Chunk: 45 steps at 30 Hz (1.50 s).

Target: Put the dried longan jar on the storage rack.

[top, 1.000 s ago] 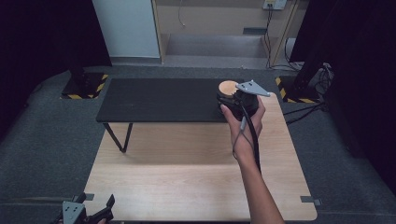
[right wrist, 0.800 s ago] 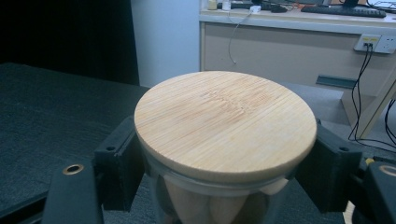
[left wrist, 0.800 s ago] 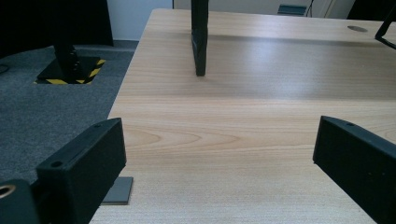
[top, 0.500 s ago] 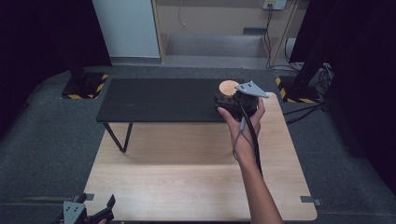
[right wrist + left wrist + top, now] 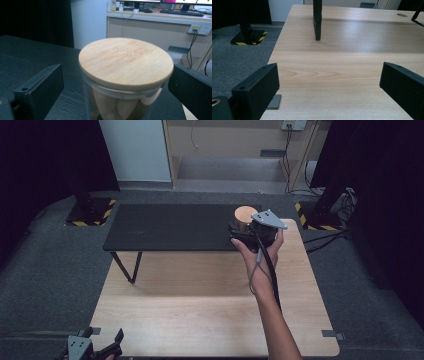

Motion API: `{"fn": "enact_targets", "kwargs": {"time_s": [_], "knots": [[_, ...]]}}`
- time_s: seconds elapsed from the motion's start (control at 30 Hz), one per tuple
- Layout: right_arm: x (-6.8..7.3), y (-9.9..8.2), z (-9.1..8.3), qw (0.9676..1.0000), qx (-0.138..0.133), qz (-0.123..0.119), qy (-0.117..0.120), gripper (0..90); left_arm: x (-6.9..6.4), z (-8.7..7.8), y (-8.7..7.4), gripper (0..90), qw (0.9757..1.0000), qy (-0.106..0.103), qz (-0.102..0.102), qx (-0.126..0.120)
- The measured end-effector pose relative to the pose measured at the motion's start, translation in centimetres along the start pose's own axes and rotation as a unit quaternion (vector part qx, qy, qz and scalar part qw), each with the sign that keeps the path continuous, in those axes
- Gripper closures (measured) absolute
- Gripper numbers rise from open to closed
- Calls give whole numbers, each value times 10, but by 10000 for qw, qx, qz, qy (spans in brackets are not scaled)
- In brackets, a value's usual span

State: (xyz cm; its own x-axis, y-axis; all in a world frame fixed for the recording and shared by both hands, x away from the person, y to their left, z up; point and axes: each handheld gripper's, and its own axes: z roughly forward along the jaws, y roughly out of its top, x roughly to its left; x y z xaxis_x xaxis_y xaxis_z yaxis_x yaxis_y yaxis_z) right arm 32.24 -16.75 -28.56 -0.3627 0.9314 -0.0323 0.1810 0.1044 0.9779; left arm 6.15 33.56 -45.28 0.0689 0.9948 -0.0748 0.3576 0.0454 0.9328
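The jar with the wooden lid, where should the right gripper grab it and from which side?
Grip the jar by its glass wall just below the lid, coming in level from the person's side. It stands upright and round, the lid overhangs the glass, and the right gripper already has an open jaw on either side.

A lidded jar (image 5: 245,217) stands on the raised shelf's (image 5: 170,226) right end, behind the table (image 5: 200,315).

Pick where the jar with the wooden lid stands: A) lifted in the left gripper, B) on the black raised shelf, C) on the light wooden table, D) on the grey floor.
B: the jar rests on the black raised shelf, between the right gripper jaws.
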Motion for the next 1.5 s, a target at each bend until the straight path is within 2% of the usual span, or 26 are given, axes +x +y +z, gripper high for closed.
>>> {"fn": "enact_targets", "kwargs": {"time_s": [0.6, 0.77, 1.07, 1.3, 1.5], "knots": [[3, 2, -17, 9999, -69, -88, 106, 7, 1, -2, -1, 12, 10000, -8, -11, -16], [7, -1, -23, 9998, -97, -186, 41, 6, 2, -3, -1, 12, 10000, 0, -18, -40], [5, -4, -31, 9998, -116, -140, 49, 7, 2, -4, -2, 12, 10000, -17, -21, -43], [6, -12, -41, 9997, -165, -142, 102, 6, 1, -5, -1, 12, 10000, -35, -10, -36], [9, -22, -57, 9995, -239, -153, 168, 7, 1, -4, -1, 12, 10000, -50, -7, -39]]}}
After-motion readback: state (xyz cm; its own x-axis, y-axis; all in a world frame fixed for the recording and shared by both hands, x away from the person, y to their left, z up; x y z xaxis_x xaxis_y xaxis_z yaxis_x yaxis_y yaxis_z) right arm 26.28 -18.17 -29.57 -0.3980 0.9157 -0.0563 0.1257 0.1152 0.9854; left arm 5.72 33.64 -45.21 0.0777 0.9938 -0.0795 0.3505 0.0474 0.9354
